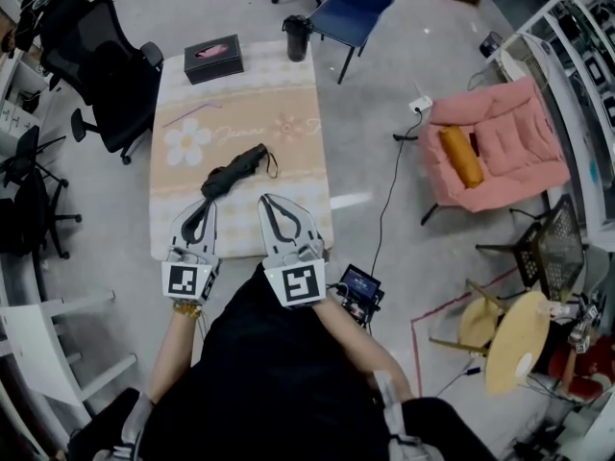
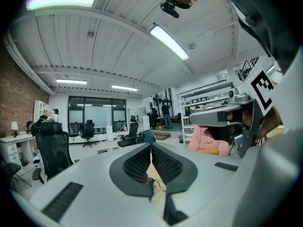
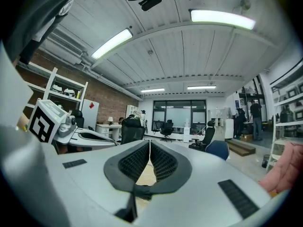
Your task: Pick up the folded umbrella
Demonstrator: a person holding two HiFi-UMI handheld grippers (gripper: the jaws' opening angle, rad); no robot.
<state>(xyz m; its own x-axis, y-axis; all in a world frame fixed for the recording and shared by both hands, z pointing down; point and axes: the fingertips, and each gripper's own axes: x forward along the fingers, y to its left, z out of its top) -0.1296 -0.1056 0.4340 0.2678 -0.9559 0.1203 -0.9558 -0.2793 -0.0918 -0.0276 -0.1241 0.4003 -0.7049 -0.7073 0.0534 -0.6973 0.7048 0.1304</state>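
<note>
The folded black umbrella (image 1: pixel 235 171) lies slantwise on the low table (image 1: pixel 298 176), which is covered by a peach floral cloth, its strap looping off the far end. My left gripper (image 1: pixel 205 203) sits just short of the umbrella's near end, jaws shut with nothing in them. My right gripper (image 1: pixel 270 200) is to the right of the umbrella, apart from it, also shut and holding nothing. In the left gripper view the left gripper (image 2: pixel 151 145) has its ribbed pads pressed together. The right gripper view shows the right gripper (image 3: pixel 150 143) the same way, with only a strip of cloth under the pads.
A black tissue box (image 1: pixel 213 59) and a dark cup (image 1: pixel 297 37) stand at the table's far end. A black office chair (image 1: pixel 106 65) is at the left, a blue chair (image 1: pixel 356 3) beyond, a pink armchair (image 1: pixel 500 147) to the right. A cable and a small device (image 1: pixel 358 286) lie on the floor.
</note>
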